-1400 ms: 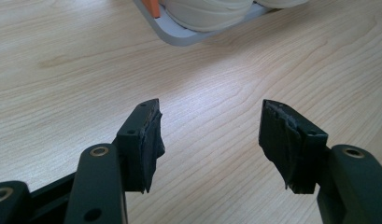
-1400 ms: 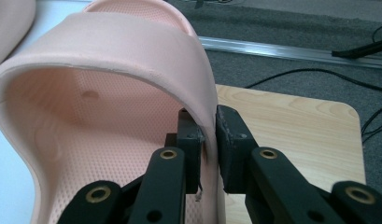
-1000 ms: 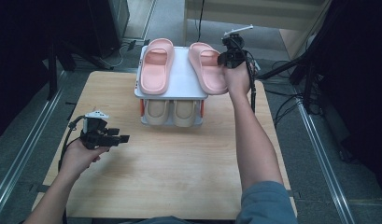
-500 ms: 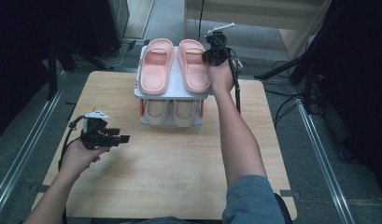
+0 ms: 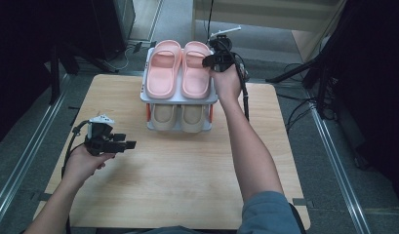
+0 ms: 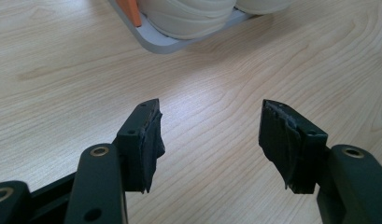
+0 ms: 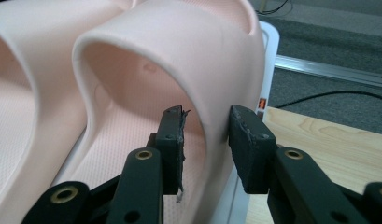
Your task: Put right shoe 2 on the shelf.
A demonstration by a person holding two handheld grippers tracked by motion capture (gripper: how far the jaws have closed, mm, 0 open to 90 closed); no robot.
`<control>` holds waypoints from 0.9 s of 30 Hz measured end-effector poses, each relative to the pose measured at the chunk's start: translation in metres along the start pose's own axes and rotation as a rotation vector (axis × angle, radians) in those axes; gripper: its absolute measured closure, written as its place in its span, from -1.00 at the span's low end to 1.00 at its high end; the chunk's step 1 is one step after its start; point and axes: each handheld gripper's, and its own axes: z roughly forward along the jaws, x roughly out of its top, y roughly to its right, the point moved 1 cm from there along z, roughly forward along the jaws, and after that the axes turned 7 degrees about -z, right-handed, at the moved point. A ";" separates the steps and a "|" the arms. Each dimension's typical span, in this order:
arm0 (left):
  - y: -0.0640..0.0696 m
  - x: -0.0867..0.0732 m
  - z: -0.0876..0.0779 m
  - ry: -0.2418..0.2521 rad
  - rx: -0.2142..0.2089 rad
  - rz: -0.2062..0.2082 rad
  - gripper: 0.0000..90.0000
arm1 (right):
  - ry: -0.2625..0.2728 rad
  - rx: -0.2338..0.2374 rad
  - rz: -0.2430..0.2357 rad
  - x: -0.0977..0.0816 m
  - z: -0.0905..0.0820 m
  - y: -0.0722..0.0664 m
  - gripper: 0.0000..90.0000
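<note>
1. Supporting everything, the wooden table (image 5: 187, 185) carries a 2-tier shoe rack (image 5: 179, 99) at its far edge.
2. Pink slippers (image 5: 163, 68) lie paired on the top tier, cream slippers (image 5: 181, 117) below.
3. Right gripper (image 7: 205, 126): jaws just opening, straddling the right pink slipper's strap (image 7: 216, 70), likely releasing it.
4. Left gripper (image 6: 209, 135): open, empty, waiting over the table.

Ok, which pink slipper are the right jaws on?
The right-hand pink slipper on the top shelf; the right gripper straddles its strap's outer side, jaws just opening. The other lies untouched.
</note>
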 end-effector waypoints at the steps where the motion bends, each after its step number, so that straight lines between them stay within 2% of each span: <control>1: 0.000 0.001 0.001 -0.002 0.000 0.002 -0.13 | -0.002 0.010 -0.005 -0.004 -0.001 -0.002 0.46; 12: 0.005 0.008 0.008 -0.010 -0.014 0.028 -0.14 | 0.018 0.066 0.008 -0.018 -0.009 -0.002 0.41; 13: 0.006 0.009 0.009 -0.012 -0.017 0.029 -0.14 | 0.032 0.057 -0.007 -0.020 -0.012 -0.001 0.36; 16: 0.006 0.011 0.012 -0.025 -0.014 0.045 -0.14 | 0.049 0.071 -0.015 -0.023 -0.017 0.001 0.31; 17: 0.007 0.013 0.013 -0.027 -0.016 0.042 -0.14 | 0.052 0.093 -0.021 -0.027 -0.022 0.003 0.27; 20: 0.007 0.015 0.014 -0.024 -0.024 0.044 -0.14 | 0.056 0.119 -0.035 -0.031 -0.028 0.003 0.26; 24: 0.010 0.019 0.017 -0.027 -0.030 0.057 -0.14 | 0.067 0.132 -0.052 -0.036 -0.036 0.002 0.24; 25: 0.012 0.020 0.019 -0.030 -0.032 0.054 -0.14 | 0.089 0.151 -0.079 -0.040 -0.042 0.001 0.21; 27: 0.012 0.021 0.021 -0.027 -0.035 0.059 -0.14 | 0.099 0.154 -0.091 -0.041 -0.043 0.001 0.20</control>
